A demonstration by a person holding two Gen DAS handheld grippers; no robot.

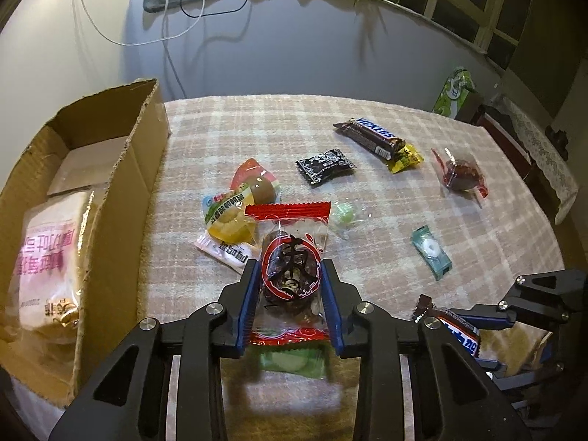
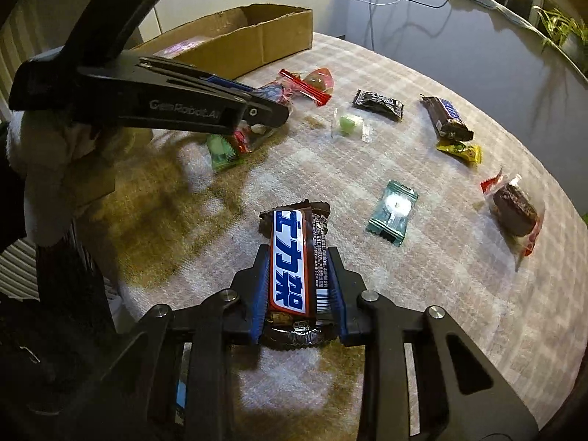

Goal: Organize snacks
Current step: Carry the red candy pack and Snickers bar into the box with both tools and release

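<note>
Crinkly clear date packet (image 1: 292, 268) pinched in left gripper (image 1: 291, 279), glossy brown chocolate bar (image 2: 294, 268) in right gripper (image 2: 298, 275).

Your snack count, taken from the cardboard box (image 1: 121, 169)

You have two Snickers bars, one far from the box (image 1: 371, 136) and one nearer you (image 2: 290, 268); two red-edged date packets (image 1: 290, 257) (image 1: 459, 172); one black sachet (image 1: 325, 165); one yellow sachet (image 1: 406, 158); one teal mint (image 1: 430, 251); one clear green candy (image 1: 343, 217); one green packet (image 2: 220, 150); beside the box, one small pile of jelly cups (image 1: 239, 209); inside it, one bread bag (image 1: 47, 253).
</note>
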